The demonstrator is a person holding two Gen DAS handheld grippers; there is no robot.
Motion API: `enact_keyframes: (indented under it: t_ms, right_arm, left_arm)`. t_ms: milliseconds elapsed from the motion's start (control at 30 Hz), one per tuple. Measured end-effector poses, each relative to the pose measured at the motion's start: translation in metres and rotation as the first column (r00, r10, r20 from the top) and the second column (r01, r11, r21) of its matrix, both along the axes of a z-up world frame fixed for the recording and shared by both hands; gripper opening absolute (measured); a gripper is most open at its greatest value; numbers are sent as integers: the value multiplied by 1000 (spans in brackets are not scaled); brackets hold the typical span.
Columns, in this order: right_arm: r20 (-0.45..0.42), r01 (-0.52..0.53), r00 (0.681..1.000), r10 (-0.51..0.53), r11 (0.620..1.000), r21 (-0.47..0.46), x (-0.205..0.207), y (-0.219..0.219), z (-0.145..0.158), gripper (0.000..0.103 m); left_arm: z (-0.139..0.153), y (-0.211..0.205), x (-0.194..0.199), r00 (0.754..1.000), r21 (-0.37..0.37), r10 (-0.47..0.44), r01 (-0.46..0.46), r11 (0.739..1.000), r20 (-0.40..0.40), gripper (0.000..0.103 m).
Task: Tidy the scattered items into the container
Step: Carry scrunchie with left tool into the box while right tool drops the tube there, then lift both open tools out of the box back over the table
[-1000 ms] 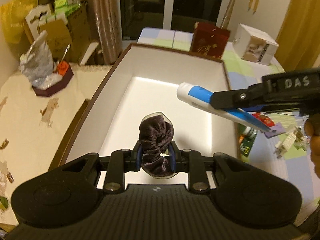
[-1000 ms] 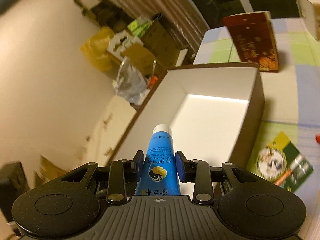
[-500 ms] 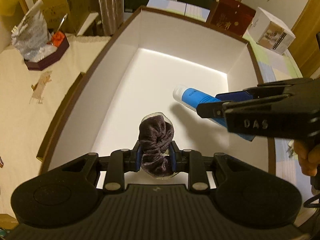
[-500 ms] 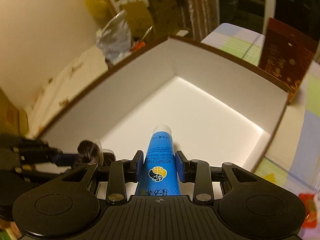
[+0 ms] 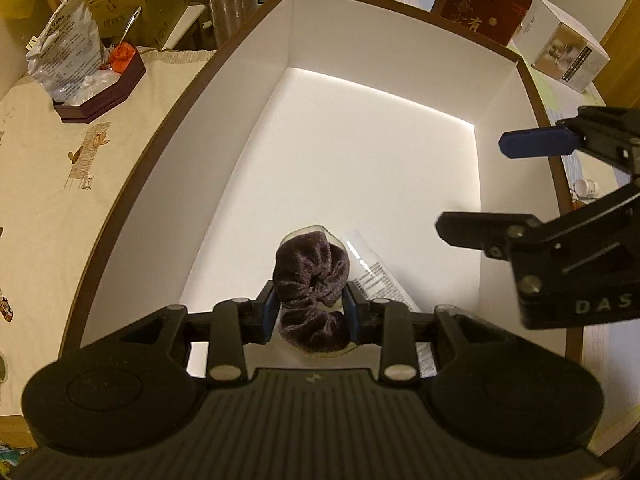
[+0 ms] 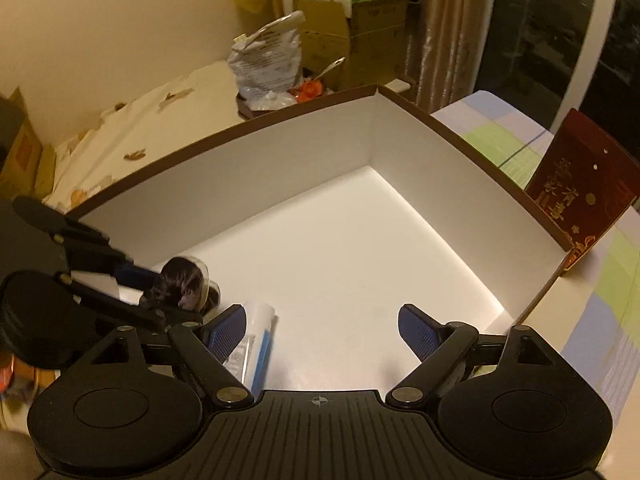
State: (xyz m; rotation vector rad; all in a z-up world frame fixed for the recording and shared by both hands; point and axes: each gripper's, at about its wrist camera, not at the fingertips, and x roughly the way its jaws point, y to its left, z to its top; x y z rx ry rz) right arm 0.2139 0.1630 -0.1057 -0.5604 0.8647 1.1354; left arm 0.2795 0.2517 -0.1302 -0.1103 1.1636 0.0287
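Scrunchie (image 5: pixel 311 280) sits clamped in left hand-held gripper (image 5: pixel 310 312); right hand-held gripper (image 6: pixel 320 326) gapes empty above toothpaste tube (image 6: pixel 256 344) in box (image 6: pixel 280 152).

White letters "DAS" stand on the right gripper (image 5: pixel 476 184); the red packet (image 5: pixel 486 14) shows the character "有".

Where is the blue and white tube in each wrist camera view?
Left wrist: the blue and white tube lies on the box floor, right of the dark velvet scrunchie, partly hidden by the left gripper.
Right wrist: it lies bottom left, beside the open right gripper.
Shared landmark: the brown-rimmed white box.
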Motion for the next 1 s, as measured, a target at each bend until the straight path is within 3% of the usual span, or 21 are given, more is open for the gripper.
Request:
enact_keyframes:
  t_ms: [133,200,267,1000]
  right_arm:
    - [25,-45,999,46,999,-24,0,11,0,89]
    - [32,-62,997,63,997,-37,-1,13,-1,89]
    - [37,-75,996,76,996,-48,-3,15,-3,89]
    - [50,-147,987,153,983,-114,-13,-8,6,89]
  left_arm:
    - [-1,-4,-1,1000,4,-13,13,1000,-15,38]
    - [0,-5,-2,1000,8,-14,14,1000,-21,58]
    - [1,-6,-4,1000,19,-9,9,1000,-25,66]
    - [20,-10,-21,999,55,-25,26,998,-29,74]
